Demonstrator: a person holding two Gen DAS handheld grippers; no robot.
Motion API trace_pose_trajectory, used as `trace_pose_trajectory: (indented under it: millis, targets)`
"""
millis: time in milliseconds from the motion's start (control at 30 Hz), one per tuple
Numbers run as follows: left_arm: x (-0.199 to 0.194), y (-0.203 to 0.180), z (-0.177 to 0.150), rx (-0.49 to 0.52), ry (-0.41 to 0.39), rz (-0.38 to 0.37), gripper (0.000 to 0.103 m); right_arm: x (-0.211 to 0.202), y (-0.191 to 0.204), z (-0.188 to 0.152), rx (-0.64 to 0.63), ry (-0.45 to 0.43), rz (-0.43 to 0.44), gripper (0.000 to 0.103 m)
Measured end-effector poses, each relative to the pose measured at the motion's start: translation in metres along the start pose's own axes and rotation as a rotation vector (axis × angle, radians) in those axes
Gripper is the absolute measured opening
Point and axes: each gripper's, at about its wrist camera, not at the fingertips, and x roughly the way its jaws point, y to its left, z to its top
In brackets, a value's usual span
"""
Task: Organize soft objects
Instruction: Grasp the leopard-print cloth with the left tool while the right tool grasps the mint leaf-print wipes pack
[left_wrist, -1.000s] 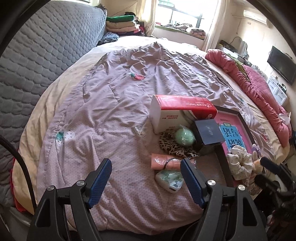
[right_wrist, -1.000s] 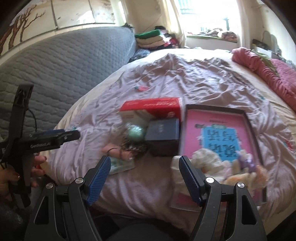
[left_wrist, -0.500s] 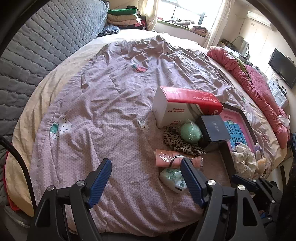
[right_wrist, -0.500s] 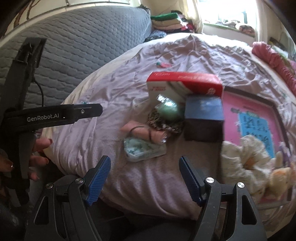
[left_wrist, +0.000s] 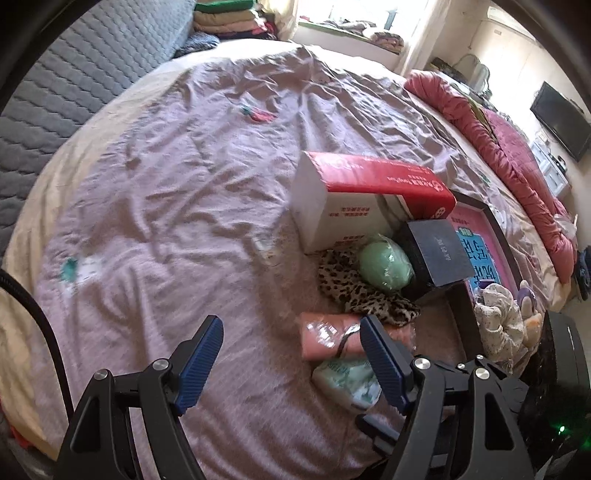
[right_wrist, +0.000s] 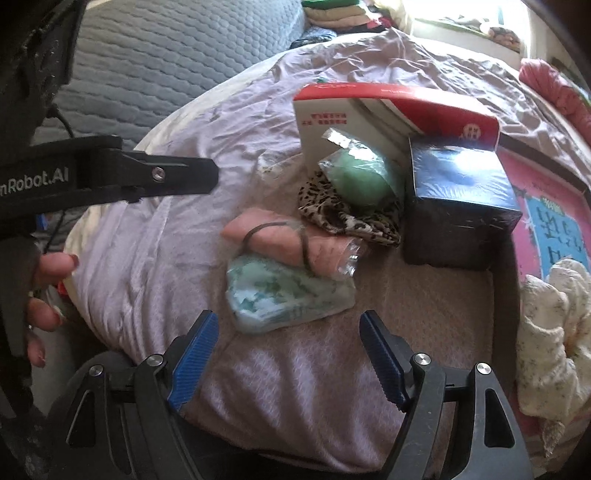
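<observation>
From the left wrist I see my left gripper with jaws spread, empty, above the lilac bedspread; the pink roll lies just beyond its right finger, beside the leopard scrunchie. From the right wrist, my right gripper is also spread and empty, just short of the pale green packet, which touches the pink roll.
</observation>
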Motion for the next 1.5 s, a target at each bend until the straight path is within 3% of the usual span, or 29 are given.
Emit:
trace_pose_trajectory:
  millis: [467,700,833,1067,1100,1133,1200,1500]
  targets:
    - [0.084,-0.013,0.032,0.026,0.16,-0.064,0.076,0.026,-0.005,0.015,-0.016,0.021,0.029,0.083]
    - [0.101,-0.02,0.039,0.095,0.192,-0.059,0.075,0.04,-0.009,0.019,-0.002,0.048,0.024,0.08]
    - [0.102,-0.024,0.04,0.106,0.189,-0.08,0.061,0.033,-0.02,0.019,0.027,0.051,0.042,0.073]
    - [0.102,-0.037,0.039,0.119,0.18,-0.101,0.03,0.007,-0.04,0.012,0.047,0.045,0.059,0.073]
    - [0.102,-0.037,0.038,0.106,0.18,-0.121,0.024,0.003,-0.042,0.011,0.047,0.044,0.048,0.073]
    - [0.104,-0.037,0.038,0.087,0.186,-0.156,0.009,0.0,-0.043,0.01,0.049,0.042,0.035,0.073]
    - [0.109,-0.039,0.034,0.052,0.216,-0.208,0.006,-0.008,-0.05,0.007,0.067,0.029,0.047,0.072]
    - [0.088,-0.038,0.016,0.052,0.19,-0.195,0.004,-0.025,-0.054,0.006,0.076,0.001,0.027,0.072]
